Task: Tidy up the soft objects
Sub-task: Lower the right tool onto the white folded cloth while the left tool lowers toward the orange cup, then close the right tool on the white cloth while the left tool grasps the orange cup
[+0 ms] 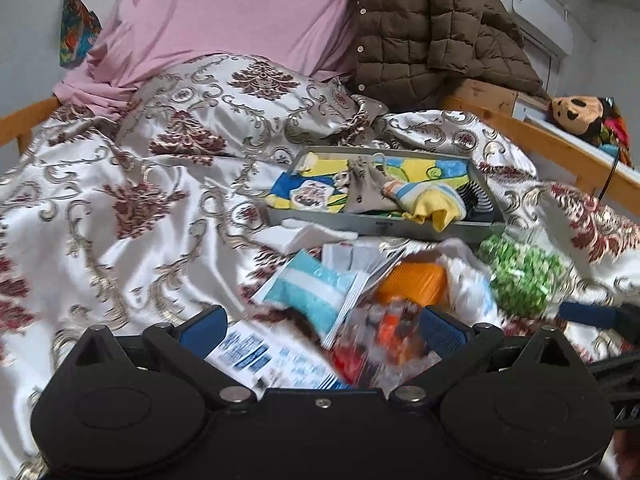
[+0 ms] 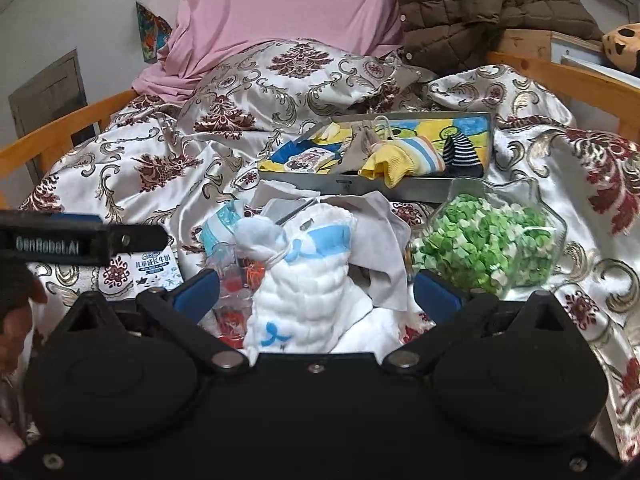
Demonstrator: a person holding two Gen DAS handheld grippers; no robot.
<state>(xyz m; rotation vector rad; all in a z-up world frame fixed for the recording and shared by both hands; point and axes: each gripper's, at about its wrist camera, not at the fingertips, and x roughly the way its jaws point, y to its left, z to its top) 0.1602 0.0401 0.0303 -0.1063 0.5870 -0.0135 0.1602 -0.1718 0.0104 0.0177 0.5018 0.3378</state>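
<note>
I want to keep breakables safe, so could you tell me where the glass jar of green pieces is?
The glass jar sits on the patterned bedspread, right of the pile of cloths, just in front of the grey tray's right end.

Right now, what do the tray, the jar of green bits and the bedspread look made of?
Tray: seems painted sheet metal, dull grey, with thin straight walls and a small latch at the front.
Jar: clear glass or hard plastic, I can't tell which; wavy rim, contents show through.
Bedspread: satin-like woven fabric, with glossy highlights along the folds.
</note>
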